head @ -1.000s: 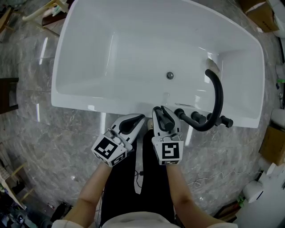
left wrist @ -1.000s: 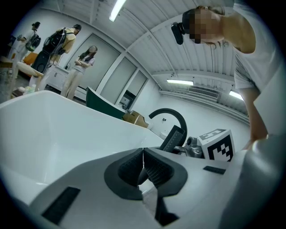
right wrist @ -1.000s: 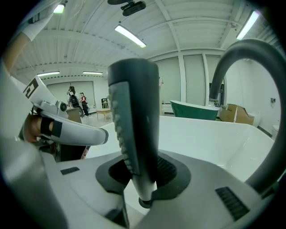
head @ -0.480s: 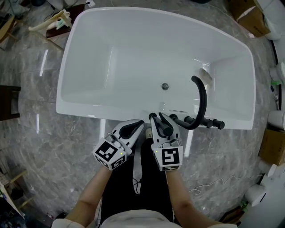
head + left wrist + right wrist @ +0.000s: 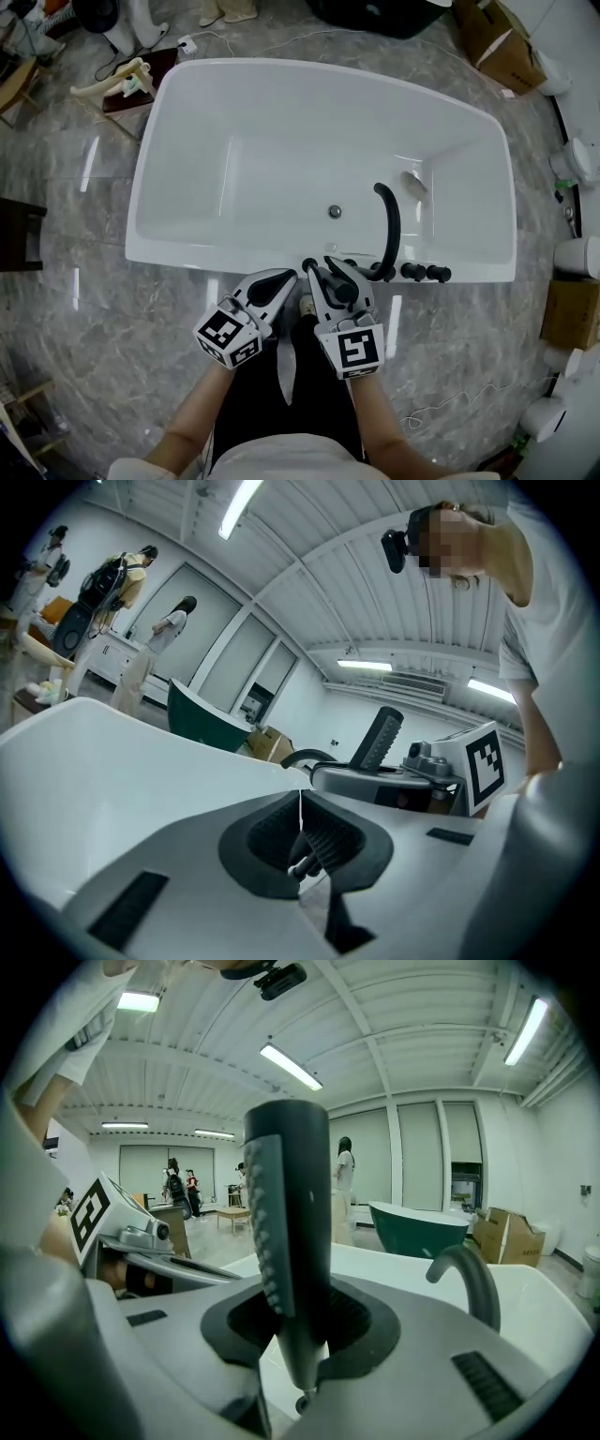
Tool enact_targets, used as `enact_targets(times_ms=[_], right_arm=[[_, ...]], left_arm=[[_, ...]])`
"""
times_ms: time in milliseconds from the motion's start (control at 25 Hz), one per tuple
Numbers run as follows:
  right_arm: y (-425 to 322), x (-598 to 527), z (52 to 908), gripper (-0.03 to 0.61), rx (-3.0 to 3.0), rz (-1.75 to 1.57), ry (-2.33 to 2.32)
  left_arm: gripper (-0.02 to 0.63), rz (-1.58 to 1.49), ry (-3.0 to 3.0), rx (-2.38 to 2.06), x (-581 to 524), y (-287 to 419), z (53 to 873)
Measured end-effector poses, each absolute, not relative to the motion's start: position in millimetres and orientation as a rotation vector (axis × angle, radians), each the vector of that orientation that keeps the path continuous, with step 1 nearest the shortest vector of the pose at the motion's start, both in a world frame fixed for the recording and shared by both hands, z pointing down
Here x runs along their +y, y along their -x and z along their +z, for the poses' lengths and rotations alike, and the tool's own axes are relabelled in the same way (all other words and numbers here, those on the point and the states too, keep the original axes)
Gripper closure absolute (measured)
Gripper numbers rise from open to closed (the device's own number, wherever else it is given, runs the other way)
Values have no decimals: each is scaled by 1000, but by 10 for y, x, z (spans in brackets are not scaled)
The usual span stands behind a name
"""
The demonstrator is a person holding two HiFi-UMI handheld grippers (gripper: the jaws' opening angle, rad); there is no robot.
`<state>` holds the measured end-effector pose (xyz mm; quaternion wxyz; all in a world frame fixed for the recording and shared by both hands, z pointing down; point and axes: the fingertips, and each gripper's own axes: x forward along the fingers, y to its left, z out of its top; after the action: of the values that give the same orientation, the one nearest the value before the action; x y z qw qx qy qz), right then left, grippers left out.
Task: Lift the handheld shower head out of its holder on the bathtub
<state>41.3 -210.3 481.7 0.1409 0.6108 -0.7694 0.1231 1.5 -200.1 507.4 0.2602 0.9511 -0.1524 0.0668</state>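
My right gripper (image 5: 323, 273) is shut on the black handheld shower head (image 5: 339, 282), over the near rim of the white bathtub (image 5: 187, 246). In the right gripper view the shower head (image 5: 286, 1241) stands upright between the pads, ribbed face to the left, with my right gripper (image 5: 300, 1324) clamped on its lower stem. My left gripper (image 5: 292, 277) hangs just left of it, jaws together with nothing visibly held. From the left gripper view, my left gripper (image 5: 300, 804) shows its pads meeting, and the shower head (image 5: 379, 739) rises to the right. I cannot make out the holder.
A black curved faucet spout (image 5: 389, 225) and black knobs (image 5: 422, 273) sit on the tub rim to the right. Cardboard boxes (image 5: 497, 37) and white ceramic pieces (image 5: 577, 159) line the right side. A green tub (image 5: 422, 1227) and several people stand far off.
Both grippers have risen together, the right one carrying the shower head up. In the head view the tub now looks smaller and farther, and the faucet has shifted left.
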Motion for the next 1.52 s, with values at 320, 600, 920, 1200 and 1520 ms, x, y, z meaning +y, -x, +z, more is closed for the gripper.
enact_targets(times_ms=[320,600,920,1200,1520], right_arm=[[-410,-2124,4296,469,-2282,309,-1772],[-460,-2130,3928,469,-2321,291,-1760],[-447,-2168,3527,469,-2365,270,-1786],[-506,-2132,3187,469,-2382,223,-1896],[-855,-1899,2837,469,-2293,165,-2096]], left_arm=[[601,121,-2610,-430,-2068,-31,4635],[601,116,-2634,-445,-2087,0,4366],[601,101,-2705,-423,-2082,-54,3958],[601,90,-2770,-345,-2074,-118,3765],[601,102,-2821,-199,-1934,-278,3610]])
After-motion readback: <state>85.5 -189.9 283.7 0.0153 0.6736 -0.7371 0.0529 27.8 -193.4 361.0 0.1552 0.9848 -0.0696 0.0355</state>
